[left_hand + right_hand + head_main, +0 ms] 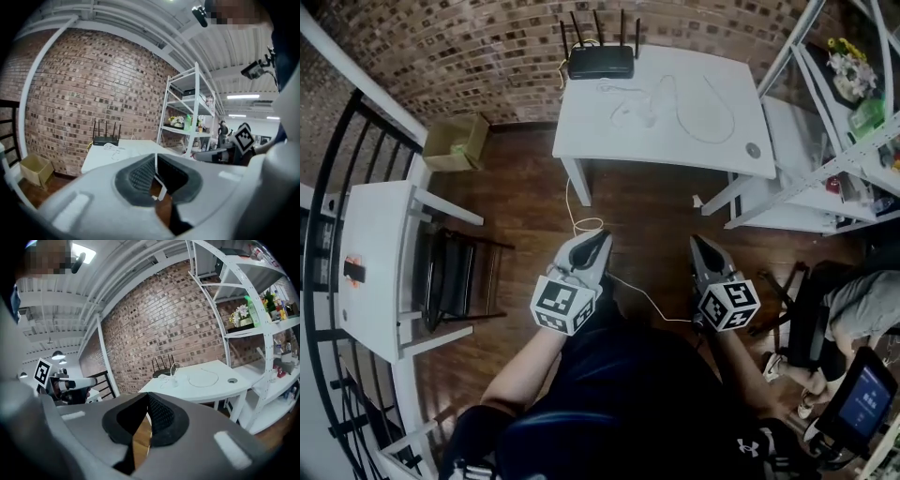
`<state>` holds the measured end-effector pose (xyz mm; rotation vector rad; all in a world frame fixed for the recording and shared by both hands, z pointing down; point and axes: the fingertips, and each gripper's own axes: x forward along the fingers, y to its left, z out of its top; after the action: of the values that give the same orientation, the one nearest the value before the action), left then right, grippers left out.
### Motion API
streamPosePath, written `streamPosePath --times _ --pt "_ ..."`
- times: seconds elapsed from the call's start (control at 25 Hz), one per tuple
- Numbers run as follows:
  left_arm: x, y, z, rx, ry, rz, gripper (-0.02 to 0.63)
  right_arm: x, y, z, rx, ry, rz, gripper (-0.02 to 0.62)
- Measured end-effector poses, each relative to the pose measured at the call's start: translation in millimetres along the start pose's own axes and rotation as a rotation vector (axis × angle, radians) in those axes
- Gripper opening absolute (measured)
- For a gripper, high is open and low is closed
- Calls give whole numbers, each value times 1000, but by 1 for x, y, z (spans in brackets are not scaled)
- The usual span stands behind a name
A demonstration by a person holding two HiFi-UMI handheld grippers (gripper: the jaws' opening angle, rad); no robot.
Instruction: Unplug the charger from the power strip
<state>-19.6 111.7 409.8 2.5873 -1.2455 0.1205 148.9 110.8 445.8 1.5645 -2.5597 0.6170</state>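
Your left claw (601,238) is closed to a hairline and empty. Your right claw (697,243) is fully closed, also empty. Both sit lower centre, well apart from the table (581,131) at upper centre, where the charger (643,114) lies.

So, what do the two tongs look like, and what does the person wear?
Both the left tongs and the right tongs are light grey shells tapering to a point, lined with black ribbed pads. Each carries a white cube printed with black square markers. The person wears a dark top.
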Motion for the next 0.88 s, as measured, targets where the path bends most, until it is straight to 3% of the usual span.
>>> streamPosePath --times 0.32,0.48,0.76,0.88 --pt "112 121 22 64 37 -32 16 115 -50 22 -45 102 -99 11" --pt "161 169 23 155 62 -33 17 168 -74 34 -62 126 -134 11" --pt "244 195 -1 221 207 -54 48 257 -113 50 -99 177 -103 17" --pt "272 198 -19 236 302 -57 82 292 -125 43 -113 244 -71 91"
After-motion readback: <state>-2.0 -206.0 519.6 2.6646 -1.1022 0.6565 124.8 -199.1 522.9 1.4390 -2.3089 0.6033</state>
